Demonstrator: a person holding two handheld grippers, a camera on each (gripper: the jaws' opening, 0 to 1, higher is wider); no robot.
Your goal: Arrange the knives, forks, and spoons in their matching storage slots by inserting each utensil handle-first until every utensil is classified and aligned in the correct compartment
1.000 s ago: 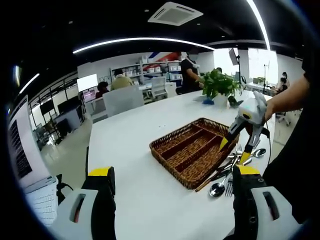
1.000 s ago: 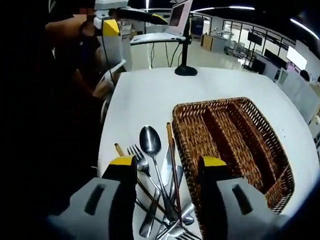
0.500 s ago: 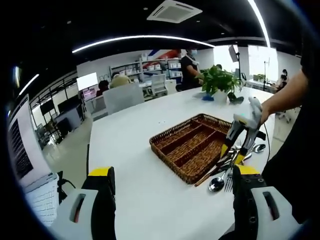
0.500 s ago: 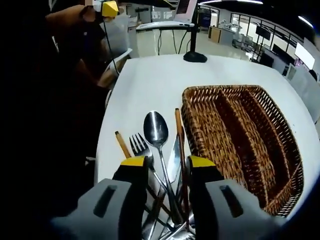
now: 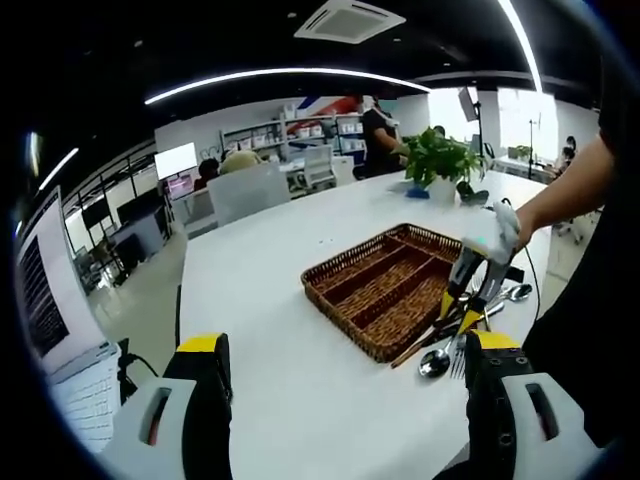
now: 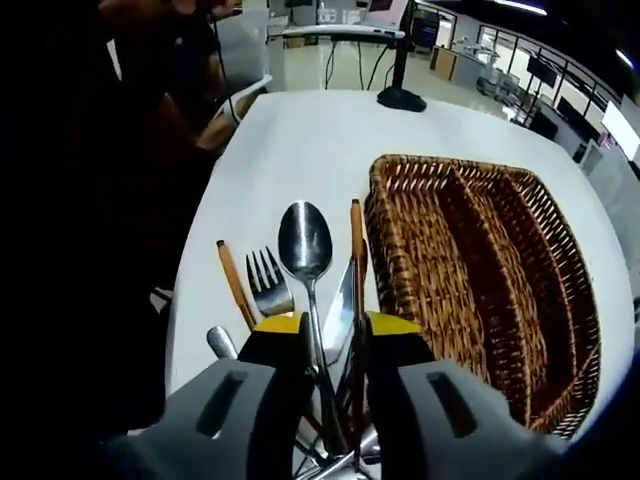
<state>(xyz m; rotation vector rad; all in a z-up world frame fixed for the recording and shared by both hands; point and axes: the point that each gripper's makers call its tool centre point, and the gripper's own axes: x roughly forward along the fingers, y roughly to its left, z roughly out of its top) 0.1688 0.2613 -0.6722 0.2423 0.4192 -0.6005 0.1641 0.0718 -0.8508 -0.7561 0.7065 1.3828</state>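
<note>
A heap of cutlery lies on the white table (image 6: 300, 140) beside a brown wicker basket (image 6: 480, 270) with long slots. In the right gripper view a spoon (image 6: 305, 240), a fork (image 6: 267, 285), a knife blade (image 6: 340, 305) and wooden handles (image 6: 356, 235) point away from me. My right gripper (image 6: 335, 330) is down in the heap, its jaws drawn close around the spoon's stem and the knife blade. In the left gripper view the basket (image 5: 385, 285) sits mid-table with the right gripper (image 5: 460, 312) on the cutlery (image 5: 450, 345). My left gripper (image 5: 350, 345) is open and holds nothing.
A potted plant (image 5: 440, 170) stands at the table's far end, with chairs and people beyond it. A black stand base (image 6: 402, 98) sits on the table past the basket. A person's arm (image 5: 570, 195) reaches in from the right.
The right gripper has dropped closer onto the cutlery heap, and its jaws have narrowed from wide apart to a slim gap around the spoon's stem. The left gripper has stayed open.
</note>
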